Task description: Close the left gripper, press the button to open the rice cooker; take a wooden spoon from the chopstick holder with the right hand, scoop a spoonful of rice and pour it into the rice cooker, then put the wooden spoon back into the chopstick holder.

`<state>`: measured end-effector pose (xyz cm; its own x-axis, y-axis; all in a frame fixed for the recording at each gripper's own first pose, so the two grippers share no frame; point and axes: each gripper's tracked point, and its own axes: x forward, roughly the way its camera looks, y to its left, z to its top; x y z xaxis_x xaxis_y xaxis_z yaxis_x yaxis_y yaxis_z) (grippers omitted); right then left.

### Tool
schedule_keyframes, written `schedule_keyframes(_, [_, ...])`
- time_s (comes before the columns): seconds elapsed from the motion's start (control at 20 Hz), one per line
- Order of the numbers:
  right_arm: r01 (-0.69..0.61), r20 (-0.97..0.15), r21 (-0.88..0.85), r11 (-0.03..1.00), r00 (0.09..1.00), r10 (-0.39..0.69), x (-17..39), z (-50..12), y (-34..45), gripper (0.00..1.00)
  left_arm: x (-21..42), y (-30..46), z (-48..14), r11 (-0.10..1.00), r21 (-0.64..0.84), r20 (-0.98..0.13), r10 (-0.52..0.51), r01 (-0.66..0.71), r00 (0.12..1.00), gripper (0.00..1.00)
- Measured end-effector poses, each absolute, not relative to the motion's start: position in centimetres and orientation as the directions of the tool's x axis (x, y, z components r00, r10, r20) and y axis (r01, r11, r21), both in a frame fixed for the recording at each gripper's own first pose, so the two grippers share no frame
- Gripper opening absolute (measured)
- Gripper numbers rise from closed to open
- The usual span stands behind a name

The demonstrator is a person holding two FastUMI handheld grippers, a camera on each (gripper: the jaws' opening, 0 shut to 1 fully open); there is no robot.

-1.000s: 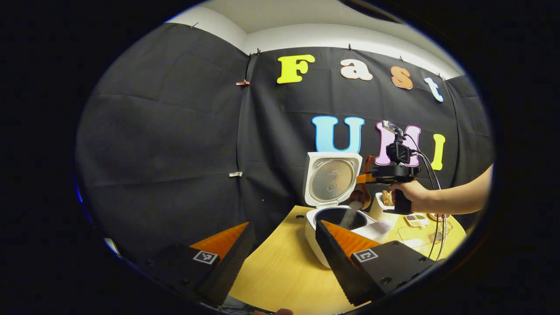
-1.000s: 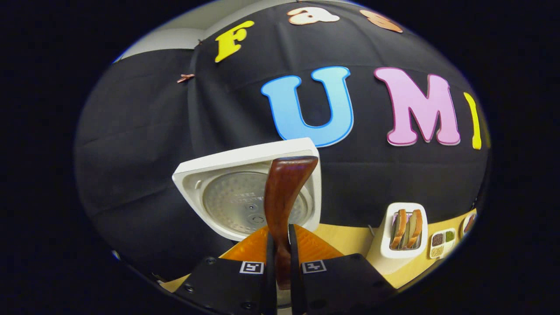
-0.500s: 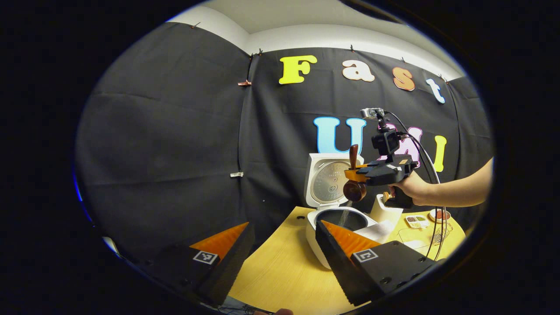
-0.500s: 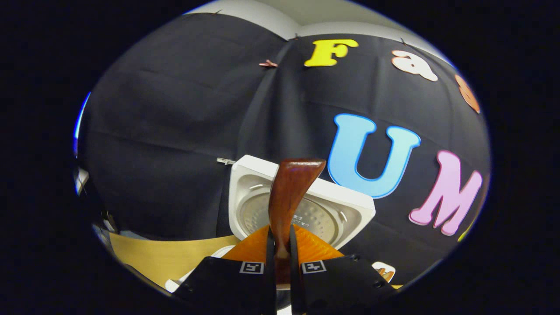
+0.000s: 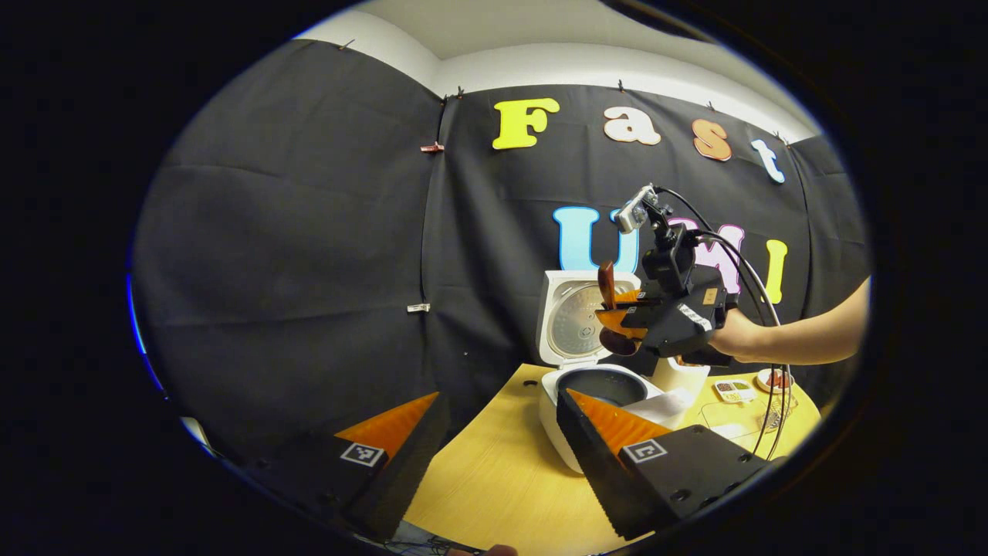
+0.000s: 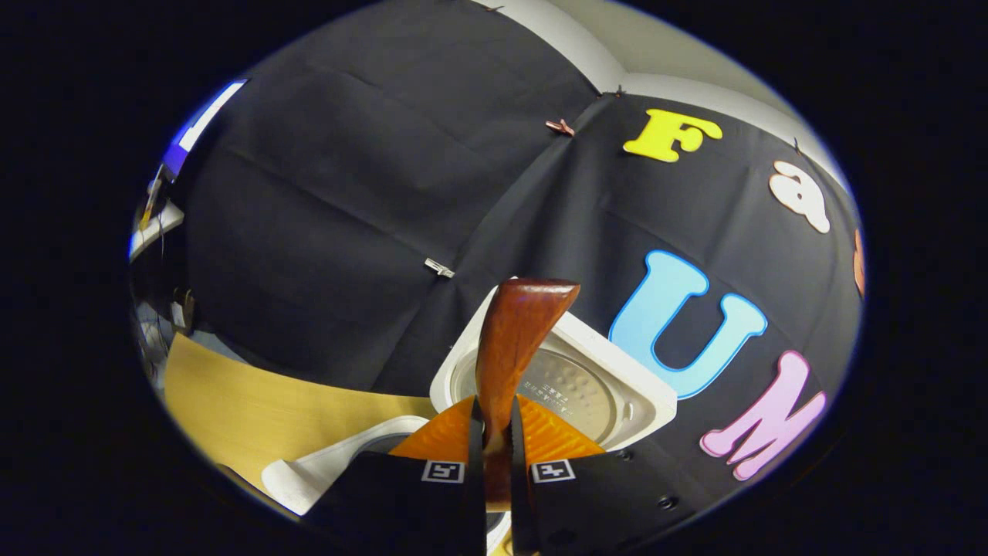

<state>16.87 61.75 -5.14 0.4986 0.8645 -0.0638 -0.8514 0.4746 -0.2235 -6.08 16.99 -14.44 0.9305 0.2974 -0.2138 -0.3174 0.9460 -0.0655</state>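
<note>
The right tool [image 6: 494, 463] has its fingers pinched tight on the handle of the wooden spoon [image 6: 513, 340], which stands up between them with its flared end toward the open lid. In the left gripper view that tool [image 5: 617, 313], with the hand behind it, hangs above the rice cooker [image 5: 598, 386], the spoon [image 5: 610, 305] tilted and its bowl low over the dark pot. The cooker sits near the far edge of the desk [image 5: 494, 471], lid raised; the chopstick holder [image 5: 679, 376] stands just beside it, toward the right edge. The left tool [image 5: 494, 432] is held wide apart, gripping nothing, low at the near edge.

The spoon looks stiff, light and smoothly varnished, so it could twist in a narrow pinch; a hold at mid-handle, as now, seems right. Pouring looks done, and returning the spoon likely comes next.
</note>
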Motion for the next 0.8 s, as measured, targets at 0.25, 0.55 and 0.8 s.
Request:
schedule_keyframes(0.25, [-0.822, -0.086, 0.156, 0.547, 0.541, 0.837, 18.5, -3.9, 58.9, 0.13, -6.8, 16.6, -14.4, 0.949, -0.058, -0.215, 0.293, -0.311, 0.932, 0.96])
schedule_keyframes(0.55, [-0.676, -0.062, 0.504, 0.538, 0.593, 0.803, 18.8, -2.5, 51.3, 0.17, -6.6, 15.7, -13.6, 0.956, -0.063, -0.197, 0.268, -0.285, 0.943, 0.96])
schedule_keyframes(0.8, [-0.572, -0.027, 0.617, 0.541, 0.671, 0.741, 17.7, -1.1, 42.1, 0.17, -6.0, 14.1, -12.8, 0.965, -0.082, -0.183, 0.229, -0.247, 0.956, 0.96])
